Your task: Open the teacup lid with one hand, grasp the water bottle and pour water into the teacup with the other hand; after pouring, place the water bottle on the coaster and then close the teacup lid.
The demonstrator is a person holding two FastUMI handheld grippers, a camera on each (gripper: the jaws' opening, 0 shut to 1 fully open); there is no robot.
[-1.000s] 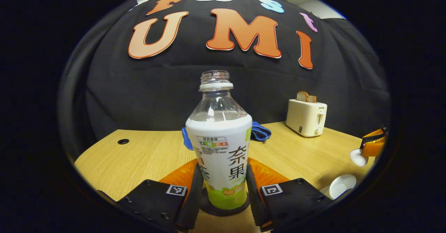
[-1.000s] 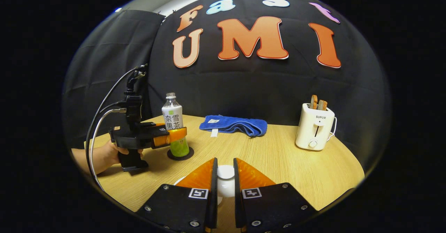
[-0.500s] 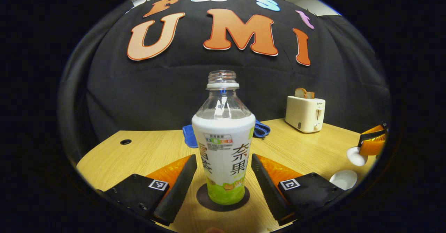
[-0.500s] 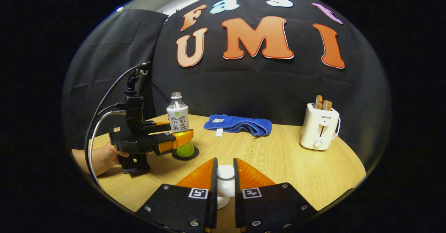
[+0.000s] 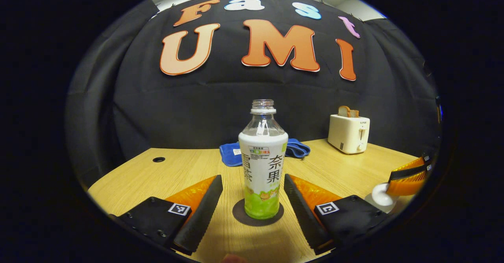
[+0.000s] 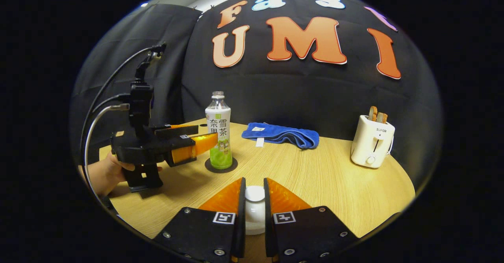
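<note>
Left gripper (image 5: 252, 194) spread — water bottle (image 5: 263, 164) between

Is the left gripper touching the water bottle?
Apart. In the left gripper view, the left gripper is open and bare table shows between each finger and the water bottle.

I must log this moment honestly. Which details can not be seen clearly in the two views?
- Teacup: in the right gripper view, the right gripper hides it below the lid; whether the lid is seated, cannot tell.
- Water level in the bottle: the label covers it.
- Lid in the left gripper view: cut off at the edge.
</note>
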